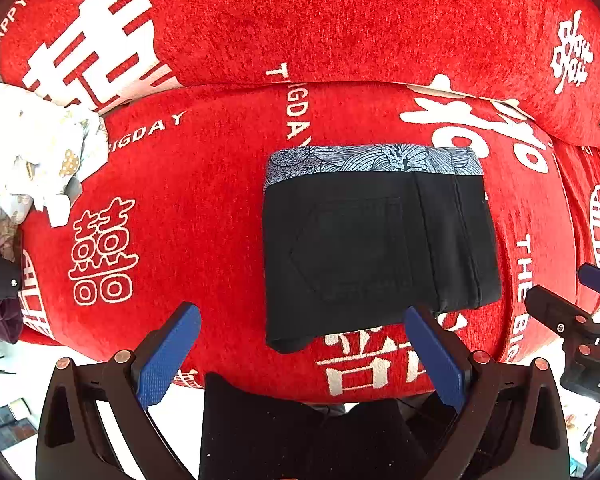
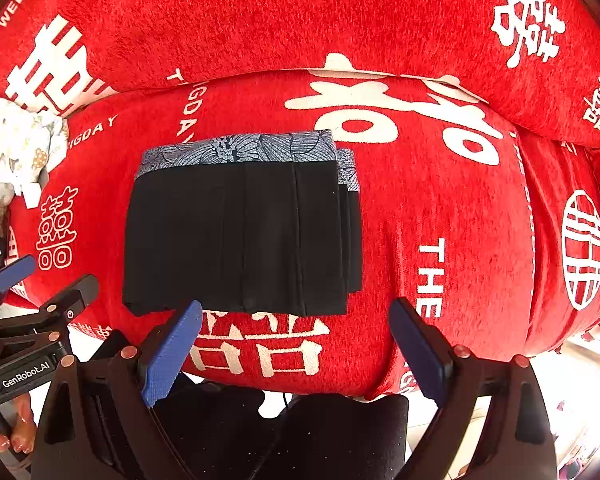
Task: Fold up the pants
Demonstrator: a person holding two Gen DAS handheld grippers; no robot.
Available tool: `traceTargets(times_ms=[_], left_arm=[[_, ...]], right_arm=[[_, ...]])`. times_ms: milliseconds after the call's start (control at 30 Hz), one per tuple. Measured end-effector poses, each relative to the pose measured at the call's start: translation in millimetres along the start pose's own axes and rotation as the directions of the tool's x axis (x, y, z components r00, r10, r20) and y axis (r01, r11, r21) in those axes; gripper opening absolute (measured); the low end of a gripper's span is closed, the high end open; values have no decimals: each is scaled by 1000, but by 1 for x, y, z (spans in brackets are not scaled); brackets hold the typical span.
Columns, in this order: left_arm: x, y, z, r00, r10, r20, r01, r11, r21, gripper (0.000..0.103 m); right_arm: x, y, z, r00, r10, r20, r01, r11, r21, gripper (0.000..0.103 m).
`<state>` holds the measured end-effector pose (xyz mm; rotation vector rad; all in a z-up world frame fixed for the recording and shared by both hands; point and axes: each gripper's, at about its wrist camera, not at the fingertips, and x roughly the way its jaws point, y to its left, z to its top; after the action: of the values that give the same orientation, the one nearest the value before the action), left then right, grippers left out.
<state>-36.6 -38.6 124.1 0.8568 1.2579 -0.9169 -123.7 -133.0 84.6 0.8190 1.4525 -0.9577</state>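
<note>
The black pants [image 1: 376, 248] lie folded into a neat rectangle at centre frame on the red sofa cushion [image 1: 204, 216], just above both tongs: left tongs [image 1: 300, 356] spread wide, empty; right tongs [image 2: 296, 348] likewise spread, gripping nothing.

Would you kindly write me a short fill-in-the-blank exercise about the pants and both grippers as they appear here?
1. The folded black pants lie on a ____ cover with white lettering.
2. The patterned band sits along the pants' ____ edge, away from the grippers.
3. The left gripper and right gripper are both ____, holding nothing.

Missing words: red; far; open
</note>
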Motion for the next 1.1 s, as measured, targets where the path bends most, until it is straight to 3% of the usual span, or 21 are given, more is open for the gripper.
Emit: traceTargets(times_ms=[1100], left_arm=[[5,4,0,1000,4,-8,-4,1000,-4,102]], right_arm=[[7,4,4,1000,-20,-23,20,1000,-2,96]])
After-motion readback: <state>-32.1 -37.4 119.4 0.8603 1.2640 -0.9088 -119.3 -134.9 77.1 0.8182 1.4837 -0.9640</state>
